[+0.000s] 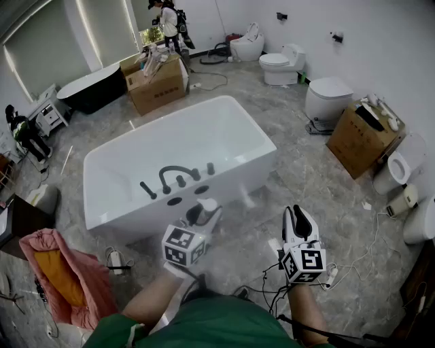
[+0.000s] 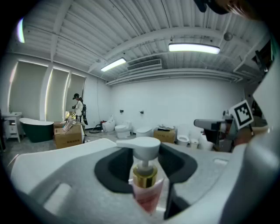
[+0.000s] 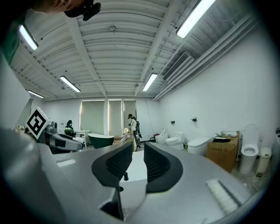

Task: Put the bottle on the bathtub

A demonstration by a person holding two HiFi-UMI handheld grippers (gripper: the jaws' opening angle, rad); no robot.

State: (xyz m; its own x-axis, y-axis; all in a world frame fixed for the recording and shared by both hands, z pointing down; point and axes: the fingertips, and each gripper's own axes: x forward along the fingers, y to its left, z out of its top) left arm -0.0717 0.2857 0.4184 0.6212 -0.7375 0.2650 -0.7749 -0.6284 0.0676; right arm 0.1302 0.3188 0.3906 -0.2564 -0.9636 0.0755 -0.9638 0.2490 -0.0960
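A pump bottle [image 1: 207, 204] with a white pump head, a gold collar and a pinkish body [image 2: 145, 192] stands upright in my left gripper [image 1: 202, 215], which is shut on it. In the head view it hangs just in front of the white bathtub's [image 1: 224, 103] near rim, close to the black faucet set [image 1: 178, 175]. In the left gripper view the bottle fills the gap between the dark pads [image 2: 109, 168]. My right gripper [image 1: 300, 221] is off to the right over the floor. Its jaws stand a narrow gap apart with nothing between them [image 3: 138, 162].
Cardboard boxes stand behind the tub [image 1: 156, 81] and at the right [image 1: 363, 139]. Toilets [image 1: 282, 64] line the far and right walls. There is a black tub [image 1: 95, 88] at the back left, a pink cloth [image 1: 64, 272] at the near left, and cables [image 1: 360, 265] on the floor. A person [image 1: 166, 17] stands at the far end.
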